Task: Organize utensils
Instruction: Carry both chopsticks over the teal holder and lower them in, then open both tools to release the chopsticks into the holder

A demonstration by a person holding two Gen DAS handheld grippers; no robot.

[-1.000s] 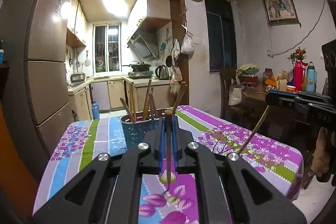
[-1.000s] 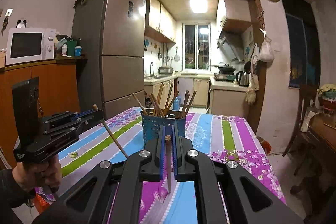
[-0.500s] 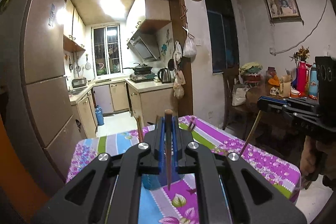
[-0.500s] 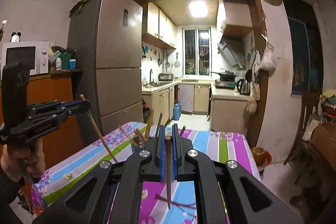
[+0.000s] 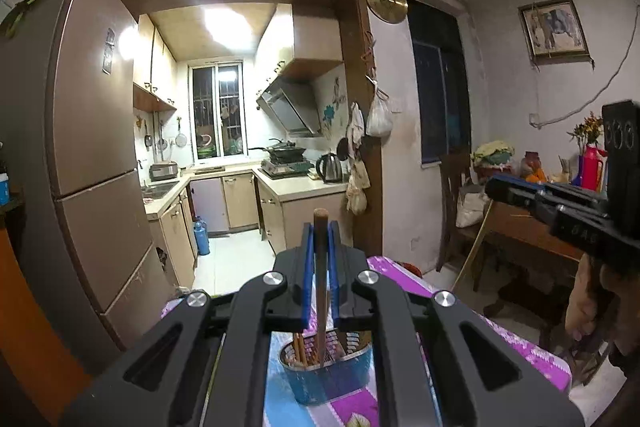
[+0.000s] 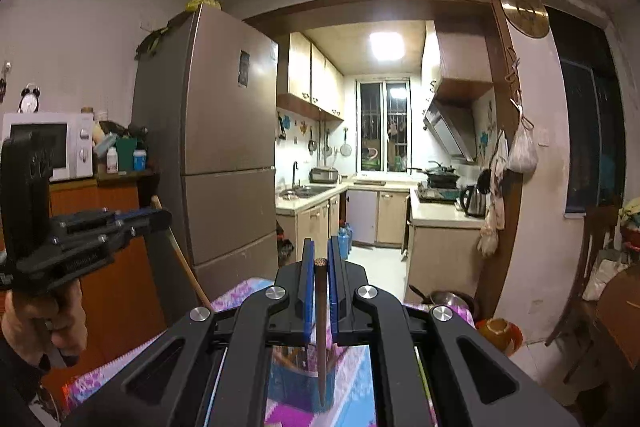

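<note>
My left gripper [image 5: 320, 231] is shut on a brown wooden chopstick [image 5: 321, 291] that points down into the blue perforated utensil holder [image 5: 332, 377], which holds several chopsticks. My right gripper [image 6: 319, 255] is shut on another brown chopstick [image 6: 321, 331], its tip hanging over the same blue holder [image 6: 298, 387]. Both grippers are above the holder. The right gripper also shows at the right of the left wrist view [image 5: 496, 189], its chopstick [image 5: 472, 251] slanting down. The left gripper shows at the left of the right wrist view [image 6: 164, 217].
The holder stands on a table with a purple floral striped cloth [image 5: 520, 351]. A tall fridge [image 6: 224, 155] stands left, an orange cabinet with a microwave [image 6: 52, 143] beside it. A wooden side table with bottles [image 5: 532, 227] and a chair [image 5: 454, 203] are right. The kitchen lies beyond.
Both grippers have risen and come over the blue holder; it has dropped from mid-view to beneath the fingers. Each still holds its chopstick.
</note>
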